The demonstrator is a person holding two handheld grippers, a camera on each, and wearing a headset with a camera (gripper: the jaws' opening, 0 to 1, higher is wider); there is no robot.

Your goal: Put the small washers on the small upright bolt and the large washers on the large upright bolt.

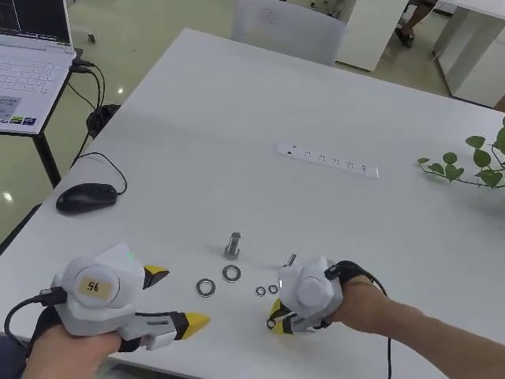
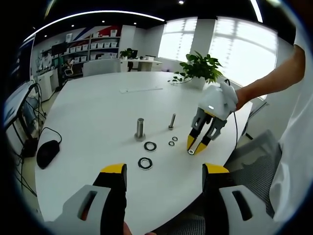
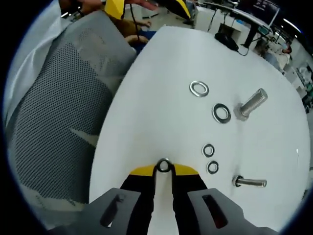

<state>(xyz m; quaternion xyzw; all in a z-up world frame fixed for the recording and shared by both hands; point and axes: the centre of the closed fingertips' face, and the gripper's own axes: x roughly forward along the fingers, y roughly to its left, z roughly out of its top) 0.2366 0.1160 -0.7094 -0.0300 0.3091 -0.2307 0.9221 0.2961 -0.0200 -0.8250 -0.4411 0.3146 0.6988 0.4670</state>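
The large bolt (image 1: 233, 245) and the small bolt (image 1: 291, 259) stand upright near the table's front edge. Two large washers (image 1: 206, 287) (image 1: 231, 273) and two small washers (image 1: 260, 291) (image 1: 273, 289) lie flat in front of them. My right gripper (image 1: 276, 324) hangs just right of the small washers, shut on a small washer (image 3: 164, 166) that stands on edge between its yellow tips. My left gripper (image 1: 175, 298) hovers left of the large washers, open with nothing in it. In the left gripper view the large washers (image 2: 145, 163) lie ahead of its spread jaws.
A black mouse (image 1: 87, 197) sits at the left edge of the white table (image 1: 237, 118), and a white power strip (image 1: 327, 159) lies further back. A laptop (image 1: 31, 71) stands on a side desk. A plant (image 1: 473, 162) reaches in at right. A mesh chair (image 3: 54, 122) is below the table edge.
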